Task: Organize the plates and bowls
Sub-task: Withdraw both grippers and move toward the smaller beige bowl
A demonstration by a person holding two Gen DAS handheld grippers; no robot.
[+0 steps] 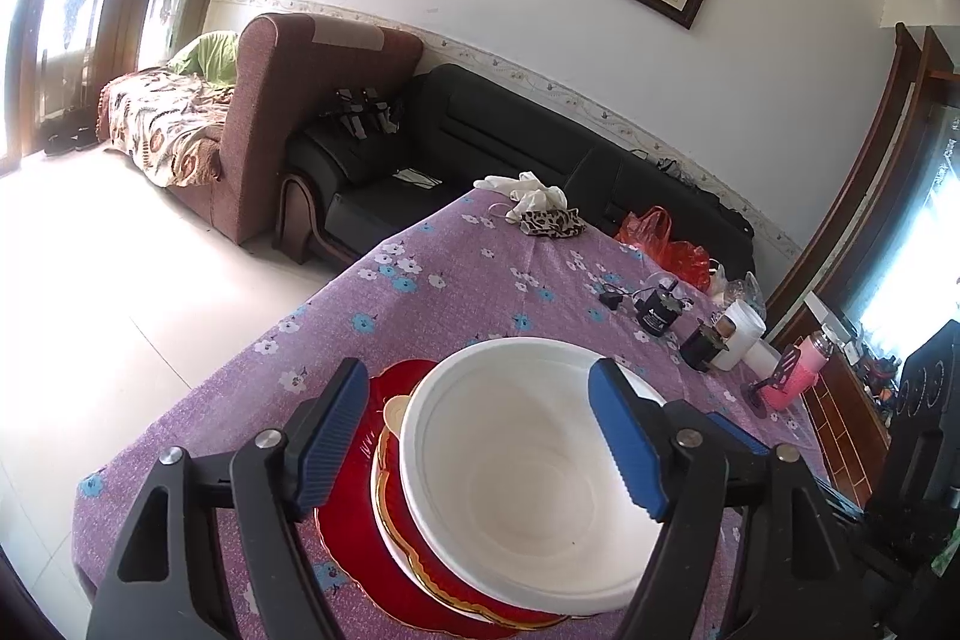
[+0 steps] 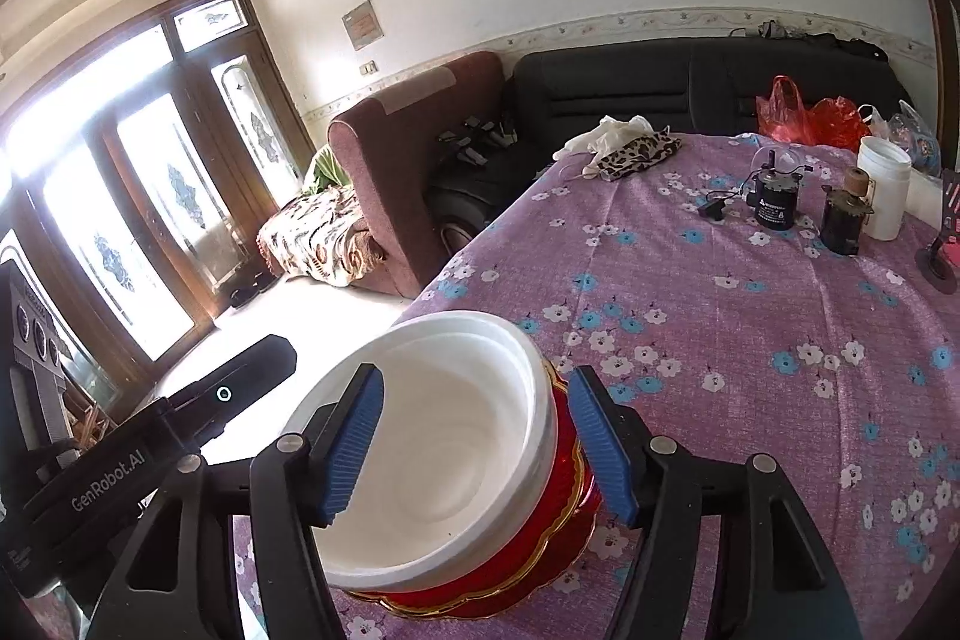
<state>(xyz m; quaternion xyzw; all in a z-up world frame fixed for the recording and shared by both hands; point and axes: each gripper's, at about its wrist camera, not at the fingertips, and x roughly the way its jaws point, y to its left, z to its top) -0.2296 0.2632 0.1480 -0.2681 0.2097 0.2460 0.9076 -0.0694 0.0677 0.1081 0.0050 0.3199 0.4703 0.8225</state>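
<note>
sitting on the desk (image 2: 750, 340), near its edge, a white bowl (image 1: 528, 466) rests on a red bowl (image 2: 558, 502), stacked on a red plate (image 1: 348, 532). the left hand-held gripper (image 1: 480, 436) has its jaws apart, straddling the white bowl's rim; the right hand-held gripper (image 2: 477, 451) also stands spread, one finger inside the bowl, one outside.

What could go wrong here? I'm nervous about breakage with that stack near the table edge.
The white bowl sits on the red plates close to the table's edge; a sideways nudge could push them off. Both the left gripper and right gripper straddle the bowl, open, so they might collide.
</note>
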